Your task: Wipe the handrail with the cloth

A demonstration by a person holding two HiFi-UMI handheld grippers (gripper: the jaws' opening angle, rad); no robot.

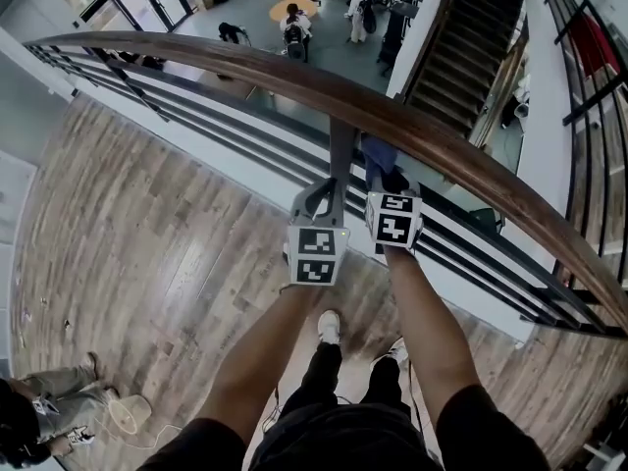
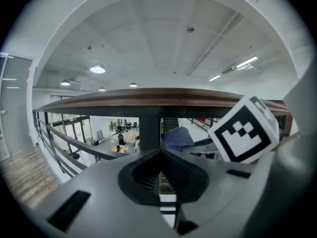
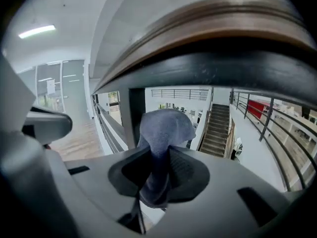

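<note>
The blue-grey cloth [image 3: 163,128], bunched, is pinched in the right tool [image 3: 157,175] just below the curved wooden handrail [image 1: 294,77], beside a dark post [image 1: 341,145]. The handrail runs bare to both sides. The left tool [image 2: 161,177], jaws together on nothing, sits alongside. Whether the cloth touches the wood cannot be told.

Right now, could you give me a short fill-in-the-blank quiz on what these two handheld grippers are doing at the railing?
1. The right gripper is shut on a ____ cloth.
2. The left gripper is shut and holds ____.
3. The cloth sits just ____ the wooden handrail.
4. Beyond the handrail, a ____ leads down to the lower floor.

Missing words: blue; nothing; below; staircase.
</note>
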